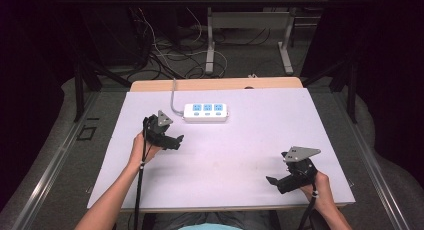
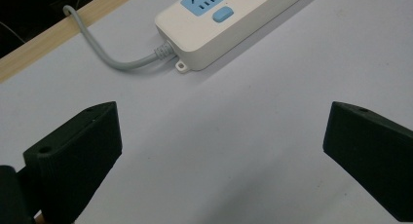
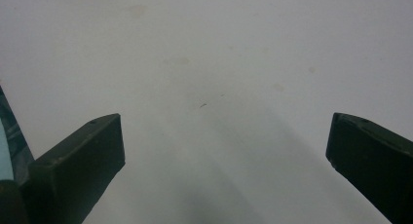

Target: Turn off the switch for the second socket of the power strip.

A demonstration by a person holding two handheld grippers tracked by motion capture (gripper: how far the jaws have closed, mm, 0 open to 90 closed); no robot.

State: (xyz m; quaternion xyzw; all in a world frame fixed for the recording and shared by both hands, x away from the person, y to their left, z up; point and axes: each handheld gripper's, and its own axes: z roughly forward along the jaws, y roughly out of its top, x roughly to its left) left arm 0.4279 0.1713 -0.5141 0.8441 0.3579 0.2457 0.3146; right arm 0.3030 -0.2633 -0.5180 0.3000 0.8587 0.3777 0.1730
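Both tongs are spread wide and hold nothing: the left tongs [image 1: 172, 140] hover near the white power strip [image 1: 205, 112], the right tongs [image 1: 274, 181] well apart from it over bare surface. The strip lies at the far side of the white-covered table [image 1: 240, 150], its grey cord [image 1: 173, 97] running off the back edge; cables litter the dim floor [image 1: 175, 55] behind.

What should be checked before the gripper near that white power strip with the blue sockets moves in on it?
1. Left gripper open: ok, its black jaws stand wide apart with nothing between them.
2. White plastic power strip with blue sockets within its sight: ok, it lies ahead of the jaws, apart from them.
3. Path to the strip free: ok, bare white table cover lies between.
4. Grey cable out of the way: ok, it curves off the strip's end toward the wooden table edge.
5. Right gripper clear of the work: ok, open, held near the table's front corner.
6. Sockets free of plugs: ok in the high view.
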